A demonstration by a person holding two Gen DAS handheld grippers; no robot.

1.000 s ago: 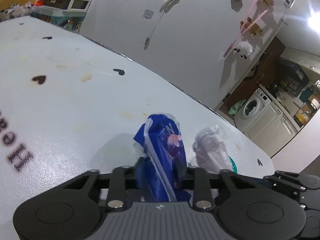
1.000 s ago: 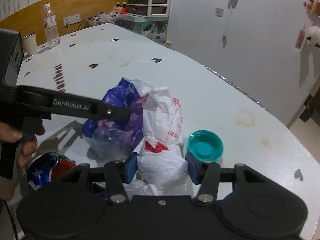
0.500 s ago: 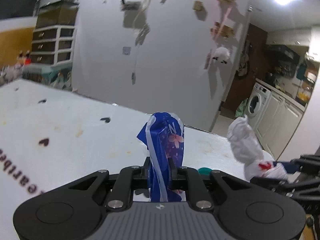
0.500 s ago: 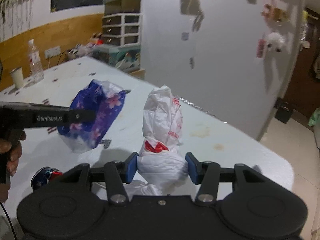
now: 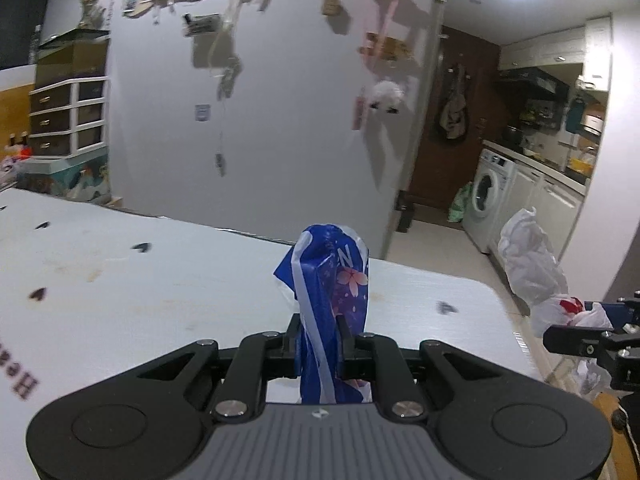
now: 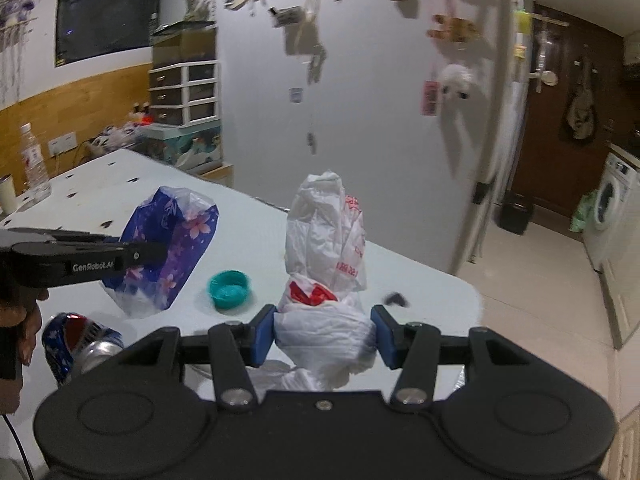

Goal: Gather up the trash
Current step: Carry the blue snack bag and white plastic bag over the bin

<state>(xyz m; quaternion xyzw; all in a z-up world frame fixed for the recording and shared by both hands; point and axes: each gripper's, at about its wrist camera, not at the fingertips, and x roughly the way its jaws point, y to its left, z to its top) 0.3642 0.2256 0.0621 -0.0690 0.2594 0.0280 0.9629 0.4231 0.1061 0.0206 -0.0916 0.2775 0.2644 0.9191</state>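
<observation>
Left gripper (image 5: 318,344): clenched on the blue flowered bag (image 5: 334,280), which stands up between its fingers, lifted off the table (image 5: 160,280).
Right gripper (image 6: 324,334): clenched on the white plastic bag (image 6: 326,240); the bag's long axis points up and away from the fingers, and its lower part bulges between the blue pads (image 6: 262,334).
Where the two bags are: both in the air above the table corner, the blue one to the left of the white one, apart and not touching.
Trash on the table: a teal lid (image 6: 230,289) lies flat between the two bags, and a crushed can (image 6: 78,344) lies low at the left, under the left gripper.
Which hand is nearer: the can is closer to the left gripper; the lid is about midway.
Next move, my judgement: both grippers are full, so the bags must go to a bin first; no bin is visible.
</observation>
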